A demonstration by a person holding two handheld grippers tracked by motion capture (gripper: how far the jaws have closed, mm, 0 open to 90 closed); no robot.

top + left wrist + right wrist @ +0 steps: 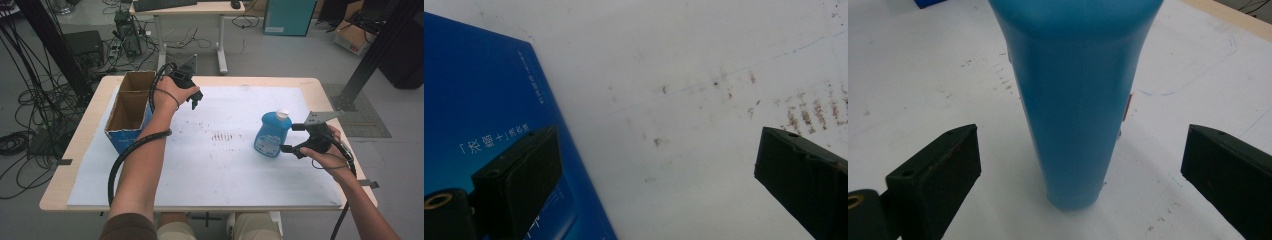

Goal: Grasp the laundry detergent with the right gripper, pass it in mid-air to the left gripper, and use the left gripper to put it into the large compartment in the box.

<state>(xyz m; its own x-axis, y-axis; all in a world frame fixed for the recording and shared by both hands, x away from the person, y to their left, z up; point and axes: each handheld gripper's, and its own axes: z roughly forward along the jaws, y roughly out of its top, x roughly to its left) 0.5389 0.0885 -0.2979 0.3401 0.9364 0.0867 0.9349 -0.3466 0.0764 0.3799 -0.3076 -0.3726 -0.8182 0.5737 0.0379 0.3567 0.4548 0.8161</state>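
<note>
Blue plastic bottle with white cap (271, 134) stands upright on the white table sheet (225, 165), between my right gripper's (291, 137) wide-open, empty jaws. My left gripper (195, 100), open and empty, hangs beside the blue cardboard box (127, 117).

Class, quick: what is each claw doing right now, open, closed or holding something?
Left claw: open, holding nothing, beside the blue box.
Right claw: open, jaws either side of the blue bottle, not gripping it.

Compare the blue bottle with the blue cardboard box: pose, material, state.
The bottle stands upright and capped, smooth plastic; the box is cardboard, open-topped, with two compartments. The bottle stands between the open right gripper jaws; the box sits beside the open left gripper. Both are blue and rest on the white sheet.
</note>
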